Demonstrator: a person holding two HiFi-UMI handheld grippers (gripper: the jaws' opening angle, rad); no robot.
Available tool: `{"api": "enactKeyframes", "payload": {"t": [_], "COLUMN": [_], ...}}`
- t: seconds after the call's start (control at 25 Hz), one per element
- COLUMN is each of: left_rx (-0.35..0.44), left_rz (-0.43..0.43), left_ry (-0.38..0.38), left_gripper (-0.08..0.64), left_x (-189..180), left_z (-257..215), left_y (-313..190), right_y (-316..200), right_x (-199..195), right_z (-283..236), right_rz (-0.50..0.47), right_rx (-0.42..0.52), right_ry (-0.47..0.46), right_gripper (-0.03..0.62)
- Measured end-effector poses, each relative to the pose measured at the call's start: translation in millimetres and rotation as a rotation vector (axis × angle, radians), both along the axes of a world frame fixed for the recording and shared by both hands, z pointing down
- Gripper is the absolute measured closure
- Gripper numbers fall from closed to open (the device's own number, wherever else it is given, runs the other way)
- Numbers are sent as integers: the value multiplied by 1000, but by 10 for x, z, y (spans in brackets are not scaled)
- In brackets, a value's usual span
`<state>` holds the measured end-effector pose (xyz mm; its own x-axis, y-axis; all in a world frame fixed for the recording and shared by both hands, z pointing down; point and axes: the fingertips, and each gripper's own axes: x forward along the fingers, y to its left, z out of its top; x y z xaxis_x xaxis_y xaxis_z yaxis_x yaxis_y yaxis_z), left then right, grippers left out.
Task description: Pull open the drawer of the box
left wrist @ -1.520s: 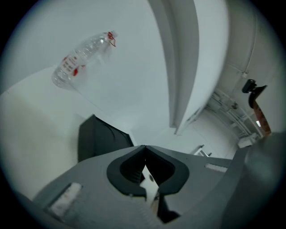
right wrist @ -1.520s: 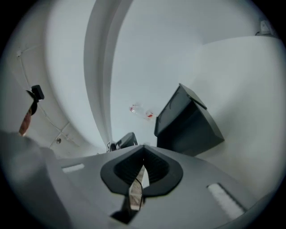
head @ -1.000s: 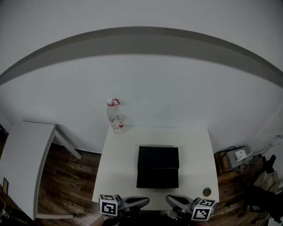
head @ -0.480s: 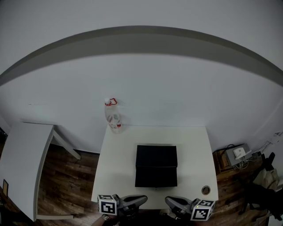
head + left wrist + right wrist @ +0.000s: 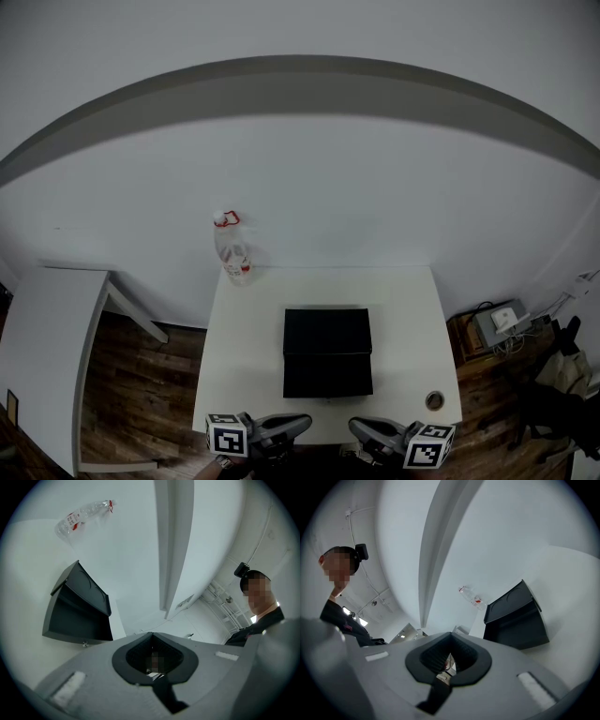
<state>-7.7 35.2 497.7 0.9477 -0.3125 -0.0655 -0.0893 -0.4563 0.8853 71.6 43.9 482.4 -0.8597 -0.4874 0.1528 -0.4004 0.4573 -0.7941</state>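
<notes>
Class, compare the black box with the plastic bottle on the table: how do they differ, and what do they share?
The black box is opaque; the bottle is clear with red markings. The box is low and wide; the bottle stands tall and slim. The box sits mid-table; the bottle at the far left corner. Both rest on the white table.

Box [image 5: 327, 352]: black, plain. Table [image 5: 244, 366]: white. Bottle [image 5: 231, 253]: clear, red label, red ring at the cap. Left gripper [image 5: 307, 423] and right gripper [image 5: 353, 427]: grey, each cube with black-and-white square markers. Floor [image 5: 141, 375]: dark brown wood planks. Wall [image 5: 375, 206]: white, one grey band.
</notes>
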Motion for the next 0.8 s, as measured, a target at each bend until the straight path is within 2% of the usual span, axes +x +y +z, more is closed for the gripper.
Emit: {"api": "enactKeyframes", "payload": {"t": [0.8], "left_rx": [-8], "left_rz": [-1], "left_ry": [-26], "left_gripper": [560], "left_x": [31], "left_z": [-101], "left_y": [54], "right_y": [73], "right_x": [13], "right_z": [-5], "right_rz": [4], "right_rx": [-13], "right_ry": [-16], "right_gripper": [589]}}
